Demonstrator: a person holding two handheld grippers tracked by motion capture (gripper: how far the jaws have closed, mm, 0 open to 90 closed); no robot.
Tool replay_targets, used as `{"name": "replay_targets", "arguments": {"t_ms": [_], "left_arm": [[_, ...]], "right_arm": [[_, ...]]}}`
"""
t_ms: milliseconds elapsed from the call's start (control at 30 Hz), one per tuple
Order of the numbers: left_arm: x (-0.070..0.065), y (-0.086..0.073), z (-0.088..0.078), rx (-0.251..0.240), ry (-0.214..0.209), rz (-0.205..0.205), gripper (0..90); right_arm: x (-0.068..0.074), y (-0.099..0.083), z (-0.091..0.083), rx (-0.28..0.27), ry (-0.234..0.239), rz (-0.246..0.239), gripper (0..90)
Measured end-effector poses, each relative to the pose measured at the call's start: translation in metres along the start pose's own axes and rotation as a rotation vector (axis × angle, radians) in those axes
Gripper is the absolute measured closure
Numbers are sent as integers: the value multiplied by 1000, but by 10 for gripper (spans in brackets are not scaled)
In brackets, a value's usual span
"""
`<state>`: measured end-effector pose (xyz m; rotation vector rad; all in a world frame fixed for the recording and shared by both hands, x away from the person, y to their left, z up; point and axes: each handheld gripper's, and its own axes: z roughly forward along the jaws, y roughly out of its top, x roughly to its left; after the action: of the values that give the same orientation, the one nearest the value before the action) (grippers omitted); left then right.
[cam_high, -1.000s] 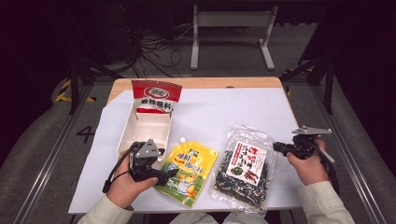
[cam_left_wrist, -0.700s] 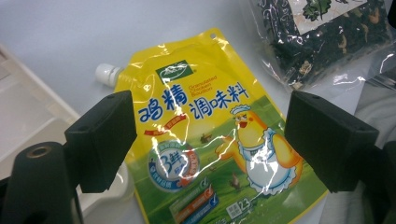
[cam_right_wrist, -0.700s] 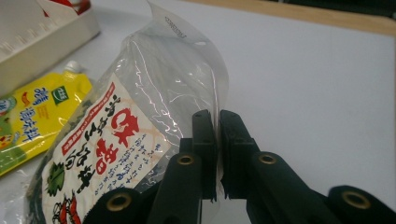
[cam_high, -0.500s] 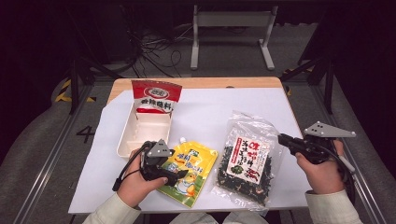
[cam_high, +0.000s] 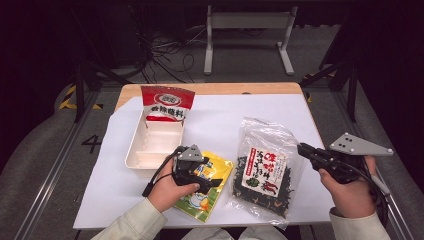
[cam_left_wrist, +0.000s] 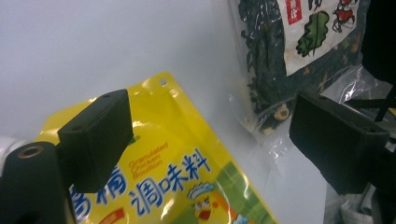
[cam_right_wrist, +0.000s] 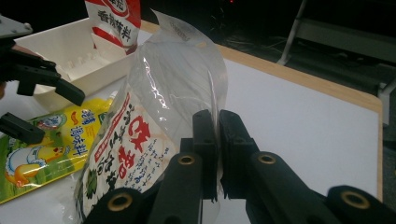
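Seaweed bag (cam_high: 264, 170) lies on the white bench (cam_high: 220, 120) at the near right, its clear edge pinched in the right claw (cam_right_wrist: 218, 122), jaws closed on the plastic. Left claw (cam_high: 210, 184) hovers wide apart over the yellow seasoning pouch (cam_left_wrist: 187, 186). Farther back sits a white tray (cam_high: 150, 145), a red packet (cam_high: 165, 102) leaning at its far end.

A lab or recording studio, not a home. A wooden table (cam_high: 210, 89) covered with a white sheet (cam_high: 220, 125) stands in a dark room on grey carpet. Loose black cables (cam_high: 165, 50) lie tangled on the floor behind it, beside a grey metal stand (cam_high: 247, 30). Black tripod legs (cam_high: 82, 85) flank the table, and a number 4 (cam_high: 91, 144) and yellow-black tape (cam_high: 70, 97) mark the floor.
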<state>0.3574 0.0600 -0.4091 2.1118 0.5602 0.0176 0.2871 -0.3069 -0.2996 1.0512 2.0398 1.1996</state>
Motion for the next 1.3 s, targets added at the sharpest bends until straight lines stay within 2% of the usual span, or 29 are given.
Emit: {"name": "replay_targets", "arguments": {"t_ms": [267,300,500,600,633,733,833,867,933,967,1067,1133,1167,1233,1300], "left_arm": [[-1,7,18,-27,-64,12,112],[-3,9,25,-40,-90,18,112],[-9,15,44,-45,-156,46,112],[-11,15,50,-45,-172,54,113],[-13,15,54,-53,-202,59,114],[-14,16,59,-56,-220,69,117],[-15,15,65,-55,-262,64,110],[-16,15,70,-60,-277,48,110],[-16,15,72,-56,-284,34,117],[-16,15,75,-56,-292,30,140],[-15,14,79,-42,-293,54,201],[-15,14,80,-48,-310,65,300],[-15,15,81,-60,-330,67,300],[-17,15,81,-55,-318,78,346],[-15,16,78,-55,-325,79,403]], "right_arm": [[6,3,-5,-12,5,-18,856],[6,3,-6,-13,6,-18,856],[7,3,-7,-18,6,-26,856],[7,3,-8,-15,6,-22,855],[7,3,-8,-14,6,-22,855],[7,3,-8,-17,6,-26,855],[8,3,-8,-18,6,-23,855],[7,3,-8,-14,10,-18,854],[7,2,-8,-14,12,-14,854],[7,2,-8,-13,10,-13,854],[7,2,-8,-12,11,-11,854],[7,2,-7,-12,10,-13,853],[6,2,-7,-13,10,-13,853],[6,2,-7,-13,10,-14,852],[5,1,-7,-11,7,-14,851]]}}
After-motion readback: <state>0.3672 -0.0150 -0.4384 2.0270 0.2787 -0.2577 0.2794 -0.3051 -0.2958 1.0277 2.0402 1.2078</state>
